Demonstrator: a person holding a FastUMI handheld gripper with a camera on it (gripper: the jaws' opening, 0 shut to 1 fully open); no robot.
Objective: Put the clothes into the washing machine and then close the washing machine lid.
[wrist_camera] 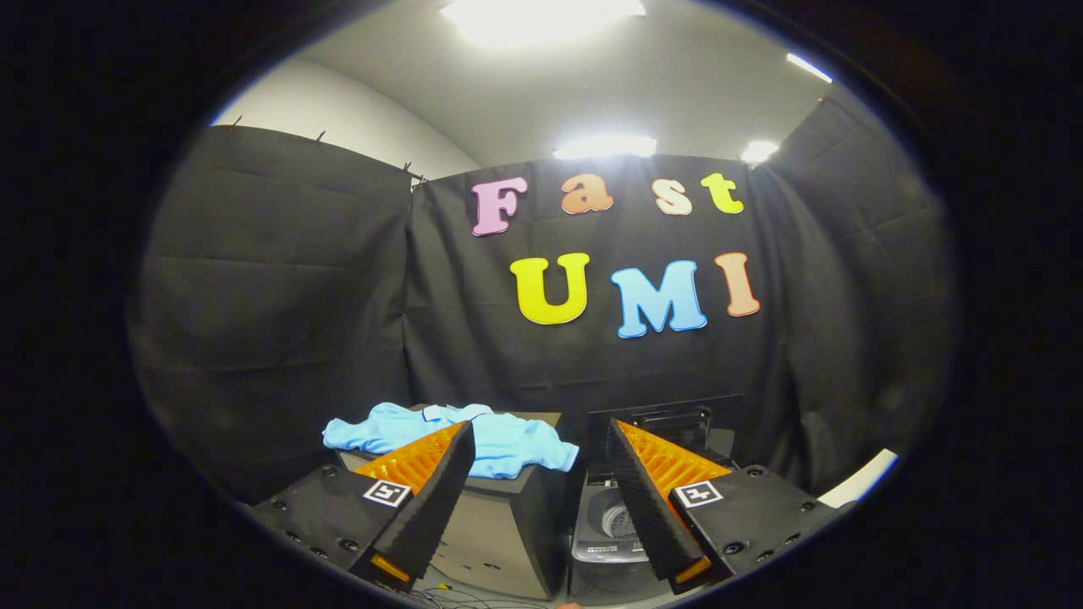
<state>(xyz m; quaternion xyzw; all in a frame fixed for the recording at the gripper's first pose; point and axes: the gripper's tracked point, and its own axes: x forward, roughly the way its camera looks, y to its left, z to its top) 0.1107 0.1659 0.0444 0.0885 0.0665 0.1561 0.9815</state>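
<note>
The tool (540, 457) rides nearest the camera, its two fingers (431, 482) spread wide with nothing between them, held up in the air and well back from the work. Beyond the gap between the fingers, and a little to the side of the right-hand one, a small top-loading washing machine (611, 534) stands low, its lid (668, 420) raised upright at the back so that the drum opening shows, partly hidden by that finger. Just beside the machine, ahead of the left-hand finger, stands a boxy dark cabinet (508, 529) whose flat top serves as the surface, and on it lies a light blue polo shirt (508, 444), spread loosely with a sleeve reaching toward the machine side; the finger's tip covers part of it. A few thin cables (474, 596) trail on the floor at the foot of the cabinet. Behind all this hangs the black cloth wall (279, 321) of the booth, with ceiling lights (541, 13) above. By my reading the task stands at its first step: the shirt is untouched and the machine open. The next move calls for carrying the tool forward and down to the shirt, keeping the fingers wide, then pinching a gathered fold of cloth firmly enough to lift the whole garment clear.
</note>
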